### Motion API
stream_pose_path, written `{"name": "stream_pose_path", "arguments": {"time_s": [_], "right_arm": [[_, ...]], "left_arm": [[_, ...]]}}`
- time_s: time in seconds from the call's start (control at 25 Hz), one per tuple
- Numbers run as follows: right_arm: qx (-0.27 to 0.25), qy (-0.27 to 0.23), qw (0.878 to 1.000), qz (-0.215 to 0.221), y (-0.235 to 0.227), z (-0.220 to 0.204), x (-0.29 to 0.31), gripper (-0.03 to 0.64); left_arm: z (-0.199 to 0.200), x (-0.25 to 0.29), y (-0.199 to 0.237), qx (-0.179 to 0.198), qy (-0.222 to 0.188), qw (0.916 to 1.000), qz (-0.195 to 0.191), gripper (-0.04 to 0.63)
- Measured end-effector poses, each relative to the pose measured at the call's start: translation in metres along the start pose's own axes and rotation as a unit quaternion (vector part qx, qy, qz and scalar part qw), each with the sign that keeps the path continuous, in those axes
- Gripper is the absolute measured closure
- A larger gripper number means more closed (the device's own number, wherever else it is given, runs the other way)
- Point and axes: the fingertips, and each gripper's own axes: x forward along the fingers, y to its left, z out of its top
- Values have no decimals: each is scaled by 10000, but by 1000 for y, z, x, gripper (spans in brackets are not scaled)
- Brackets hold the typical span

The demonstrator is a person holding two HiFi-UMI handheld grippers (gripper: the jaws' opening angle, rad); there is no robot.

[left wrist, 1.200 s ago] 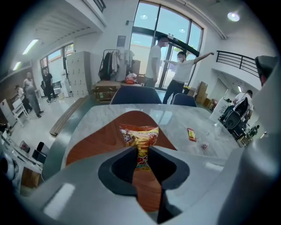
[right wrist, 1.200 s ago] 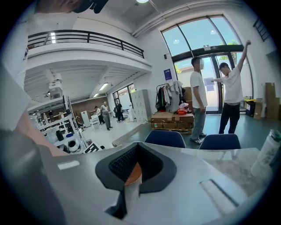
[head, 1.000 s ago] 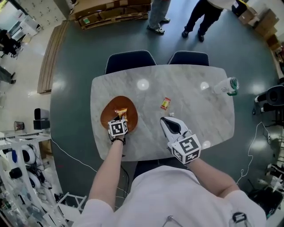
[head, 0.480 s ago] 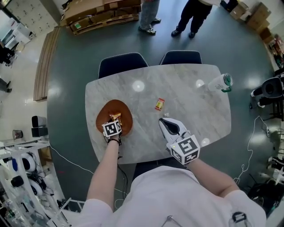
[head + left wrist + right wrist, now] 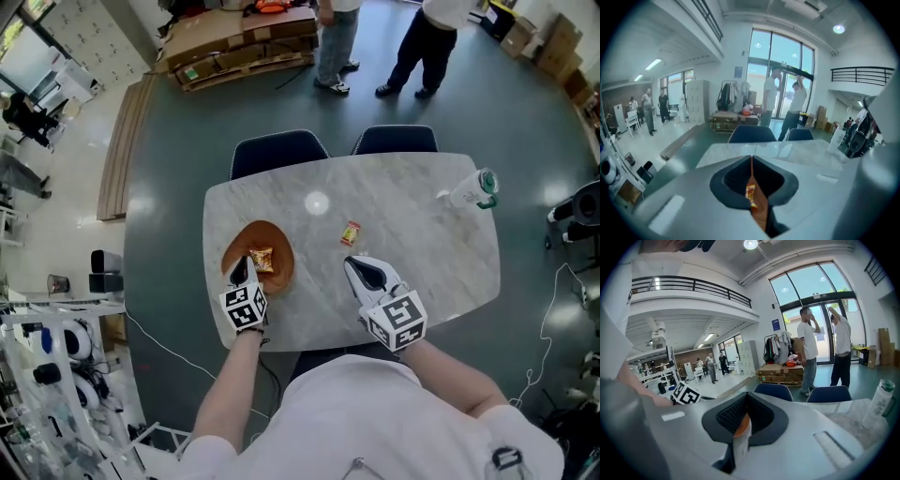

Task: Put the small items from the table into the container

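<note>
Brown and shallow, the container [image 5: 246,236] sits on the marble table [image 5: 422,244] with an orange snack packet [image 5: 262,258] inside it, its long axis running roughly near to far. The left gripper [image 5: 241,267] hovers over the container's near rim, jaws drawn to a thin slit and empty.

A red-and-yellow packet [image 5: 351,232] lies on the bare marble, its long axis also near to far. It is just beyond the right gripper [image 5: 352,262], whose jaws are likewise nearly together. Print on both packets is too small to read. A green-capped bottle [image 5: 472,187] lies at the table's right end, cap pointing right.
</note>
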Motion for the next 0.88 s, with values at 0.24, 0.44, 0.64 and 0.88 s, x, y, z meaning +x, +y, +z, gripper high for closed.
{"name": "stream_pose_path", "arguments": {"time_s": [0.24,0.44,0.64,0.88], "right_arm": [[-117,-196,9997,87,4,7,-18,589],[-200,-425,9989,79,3,14,-31,589],[-210,-577,9981,-4,1,21,-52,589],[-227,-675,9974,-97,-6,24,-72,589]], "left_arm": [[95,-87,-52,284,-1518,9873,-380,592],[136,-154,-105,445,-2368,9663,-909,592],[152,-206,-147,639,-2762,9513,-1211,592],[158,-222,-168,593,-2848,9475,-1327,592]]}}
